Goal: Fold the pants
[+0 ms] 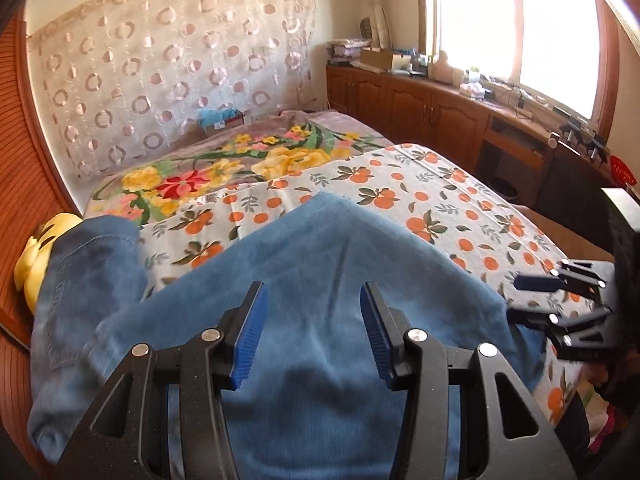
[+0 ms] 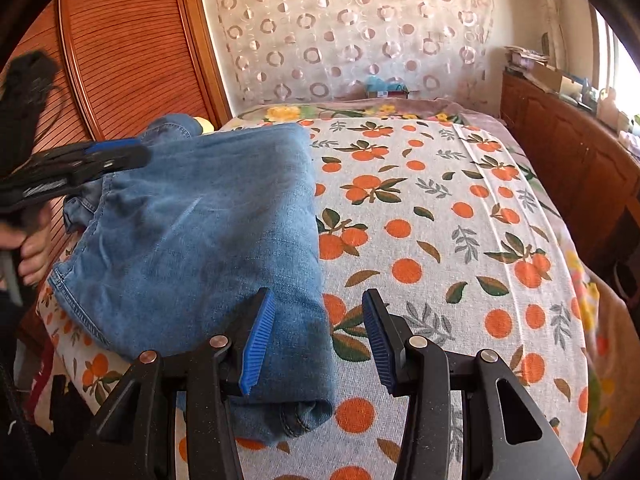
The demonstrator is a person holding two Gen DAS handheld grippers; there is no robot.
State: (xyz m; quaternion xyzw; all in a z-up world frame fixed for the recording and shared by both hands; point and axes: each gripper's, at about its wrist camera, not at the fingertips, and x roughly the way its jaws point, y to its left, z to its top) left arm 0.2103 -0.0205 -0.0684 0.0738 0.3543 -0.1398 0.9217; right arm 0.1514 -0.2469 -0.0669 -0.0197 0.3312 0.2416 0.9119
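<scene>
Blue denim pants [image 2: 200, 220] lie folded into a thick stack on the left part of the orange-print sheet [image 2: 440, 240]. Their hems show at the near end. In the left wrist view the pants [image 1: 320, 248] fill the foreground, with a loose part running off to the left. My left gripper [image 1: 313, 292] hangs open above them with nothing between its blue pads. It also shows from the side as the left gripper [image 2: 100, 156], over the stack's far left corner. My right gripper [image 2: 318, 300] stands open over the stack's right edge, one finger above denim, the other above sheet. Right gripper [image 1: 532, 300] shows at the right rim.
A flowered blanket [image 1: 224, 160] covers the bed's far end. A yellow soft toy [image 1: 36, 252] lies at the left by a slatted wooden wardrobe [image 2: 132, 48]. Wooden cabinets [image 1: 420, 108] with clutter run under the window on the right. A hand [image 2: 32, 248] grips the left tool's handle.
</scene>
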